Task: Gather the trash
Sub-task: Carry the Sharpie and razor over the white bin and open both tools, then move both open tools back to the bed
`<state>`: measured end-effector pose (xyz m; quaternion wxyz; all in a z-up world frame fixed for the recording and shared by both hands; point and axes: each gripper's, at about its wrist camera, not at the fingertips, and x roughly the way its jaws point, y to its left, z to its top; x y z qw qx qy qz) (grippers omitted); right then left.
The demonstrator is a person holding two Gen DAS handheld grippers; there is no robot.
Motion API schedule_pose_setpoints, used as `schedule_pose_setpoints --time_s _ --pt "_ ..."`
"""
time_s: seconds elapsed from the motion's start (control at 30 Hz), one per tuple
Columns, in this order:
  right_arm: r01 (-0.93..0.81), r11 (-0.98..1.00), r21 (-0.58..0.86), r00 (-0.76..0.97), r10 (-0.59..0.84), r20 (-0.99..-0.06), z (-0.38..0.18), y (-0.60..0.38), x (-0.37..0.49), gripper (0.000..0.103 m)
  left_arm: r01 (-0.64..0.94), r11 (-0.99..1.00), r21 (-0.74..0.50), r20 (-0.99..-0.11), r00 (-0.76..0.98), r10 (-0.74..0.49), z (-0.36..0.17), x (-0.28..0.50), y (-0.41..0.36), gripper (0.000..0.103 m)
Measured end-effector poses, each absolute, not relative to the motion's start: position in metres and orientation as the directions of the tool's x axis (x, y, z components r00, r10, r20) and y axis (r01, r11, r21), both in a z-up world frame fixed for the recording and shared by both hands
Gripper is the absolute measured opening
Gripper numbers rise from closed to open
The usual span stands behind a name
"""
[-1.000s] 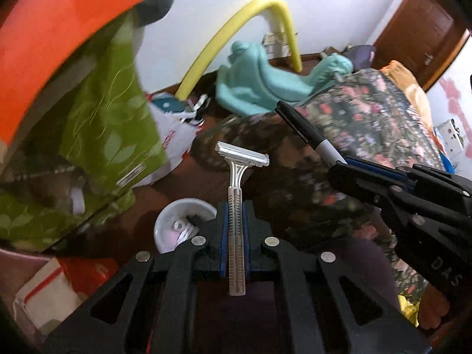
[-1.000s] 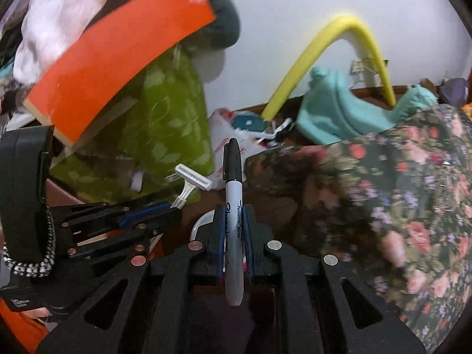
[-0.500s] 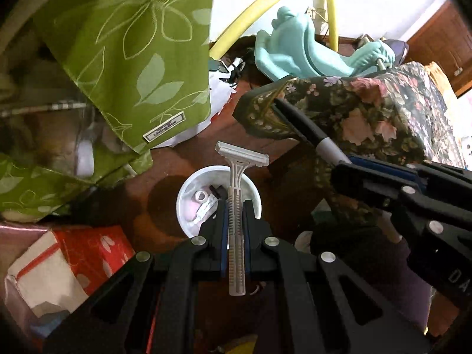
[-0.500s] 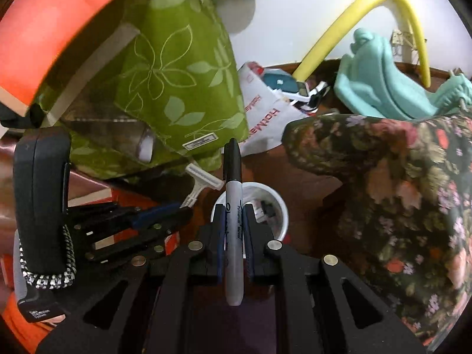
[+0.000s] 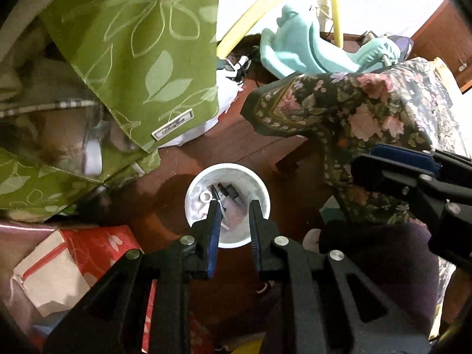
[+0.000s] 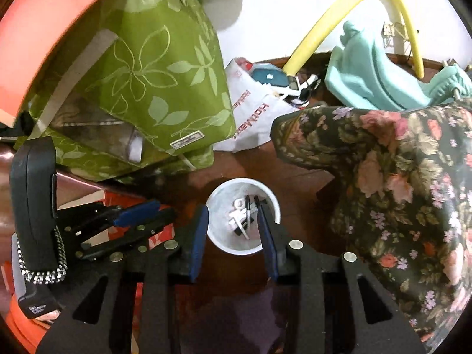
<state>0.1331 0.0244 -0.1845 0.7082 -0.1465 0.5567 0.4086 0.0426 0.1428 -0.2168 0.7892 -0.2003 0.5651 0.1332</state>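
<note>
Brown wooden floor [image 5: 242, 153]: one white cup [image 5: 193, 185] is standing upright, holding small white and black trash pieces. Two tools are hovering above it: left tool [image 5: 233, 206] and right tool [image 6: 233, 211], jaws just opening, empty. One green leaf-print bag [image 5: 141, 44] is hanging near.

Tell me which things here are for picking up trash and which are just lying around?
For the job:
- white cup on the floor, with small trash bits dropped inside
- left gripper, jaws just opened, nothing between them
- right gripper, jaws just opened, also holding nothing

Just lying about:
- green leafy cloth
- flowered fabric
- yellow hoop
- teal plastic seat
- red box
</note>
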Motion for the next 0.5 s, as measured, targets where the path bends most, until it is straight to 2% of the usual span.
schedule_pose_setpoints --time_s 0.5 --pt "-0.712 0.663 0.231 0.213 0.517 -0.829 -0.117 -0.052 0.147 0.031 -0.317 0.941 -0.118 -0.891 0.453 0.041 -0.140 0.070 0.077 0.017"
